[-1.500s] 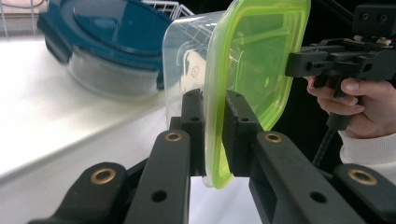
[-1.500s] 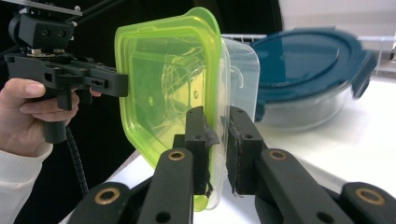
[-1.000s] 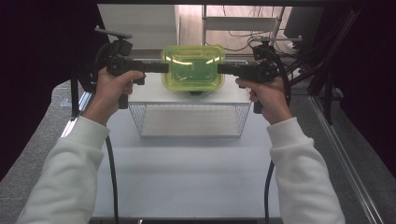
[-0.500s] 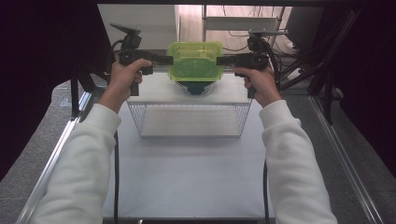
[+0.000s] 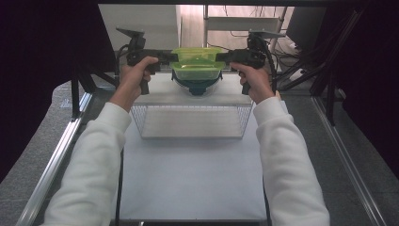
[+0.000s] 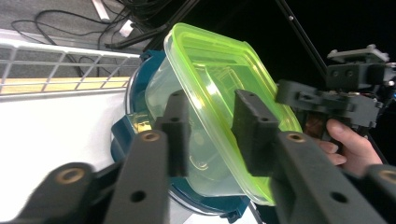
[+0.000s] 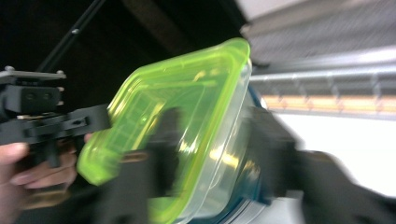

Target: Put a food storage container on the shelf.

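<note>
From the person's side outward, first comes the white table (image 5: 188,188), then one wire basket (image 5: 190,120) standing on it, below and nearer than both claws. Past the basket, in the air, one clear container with a green lid (image 5: 196,60) is carried between the two claws. The container sits inside a dark blue bowl (image 5: 197,85), so there are two vessels, one in the other, and one lid.

The left gripper (image 5: 170,57) grasps the left edge of this stack, and the right gripper (image 5: 225,56) grasps the right edge. In the left gripper view one jaw presses on the green lid (image 6: 219,93) and the other on the clear wall of the container, near the blue bowl (image 6: 135,121); the jaws are clenched on it. In the right gripper view the picture is blurred, but the jaws stand on both sides of the container rim (image 7: 224,116), so I judge it is grasping too.

The important relation: the stack lies exactly between the two claws, inward from each one, and its long axis runs from claw to claw. Neither hand is nearer. The stack is tilted, the lid facing up and toward the person. The basket is down and toward the person from the claws, so I think the coming move must bring both claws evenly, or the stack may slip.
</note>
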`<move>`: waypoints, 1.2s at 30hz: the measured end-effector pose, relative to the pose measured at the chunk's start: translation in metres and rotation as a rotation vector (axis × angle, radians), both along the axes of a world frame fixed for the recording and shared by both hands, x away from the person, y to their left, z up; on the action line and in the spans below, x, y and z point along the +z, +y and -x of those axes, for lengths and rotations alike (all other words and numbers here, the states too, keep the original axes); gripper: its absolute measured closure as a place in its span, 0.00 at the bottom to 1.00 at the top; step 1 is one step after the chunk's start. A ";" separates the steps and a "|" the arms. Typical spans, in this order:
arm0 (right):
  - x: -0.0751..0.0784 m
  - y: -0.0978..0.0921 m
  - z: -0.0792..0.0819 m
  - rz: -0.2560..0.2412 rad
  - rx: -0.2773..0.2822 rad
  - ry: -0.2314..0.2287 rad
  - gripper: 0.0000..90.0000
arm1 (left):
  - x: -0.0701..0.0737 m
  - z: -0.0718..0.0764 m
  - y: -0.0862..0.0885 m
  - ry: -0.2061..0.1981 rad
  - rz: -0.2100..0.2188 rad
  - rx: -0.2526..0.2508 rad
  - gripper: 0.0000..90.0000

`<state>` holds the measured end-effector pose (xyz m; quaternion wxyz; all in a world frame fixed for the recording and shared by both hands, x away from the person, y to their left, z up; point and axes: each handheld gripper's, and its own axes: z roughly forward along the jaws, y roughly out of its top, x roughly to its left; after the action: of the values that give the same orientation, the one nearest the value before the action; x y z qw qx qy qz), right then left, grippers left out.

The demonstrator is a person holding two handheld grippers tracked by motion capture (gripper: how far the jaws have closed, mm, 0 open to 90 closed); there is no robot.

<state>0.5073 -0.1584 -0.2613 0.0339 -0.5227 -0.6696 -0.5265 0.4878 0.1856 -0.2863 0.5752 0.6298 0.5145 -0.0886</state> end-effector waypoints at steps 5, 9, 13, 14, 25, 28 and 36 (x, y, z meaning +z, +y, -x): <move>0.008 -0.010 0.016 0.034 -0.045 -0.176 0.25 | 0.008 0.012 0.004 -0.095 -0.094 0.110 0.28; 0.015 -0.025 0.039 0.070 -0.009 -0.281 0.25 | 0.015 0.034 0.009 -0.179 -0.145 0.091 0.22; 0.011 -0.041 0.073 0.137 0.059 -0.358 0.25 | 0.010 0.075 0.011 -0.269 -0.264 0.117 0.21; 0.007 -0.043 0.081 0.183 0.062 -0.378 0.25 | 0.005 0.084 0.012 -0.281 -0.293 0.121 0.20; -0.056 -0.071 0.156 0.317 0.122 -0.397 0.28 | -0.067 0.171 0.026 -0.301 -0.424 0.097 0.23; -0.077 -0.078 0.177 0.323 0.139 -0.380 0.28 | -0.094 0.192 0.034 -0.280 -0.477 0.111 0.25; -0.139 -0.090 0.218 0.337 0.145 -0.302 0.28 | -0.153 0.219 0.036 -0.162 -0.481 0.047 0.24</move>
<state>0.2889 -0.2482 -0.4001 -0.1169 -0.3869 -0.7813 -0.4756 0.2686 0.2217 -0.4394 0.4500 0.7413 0.4877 0.1005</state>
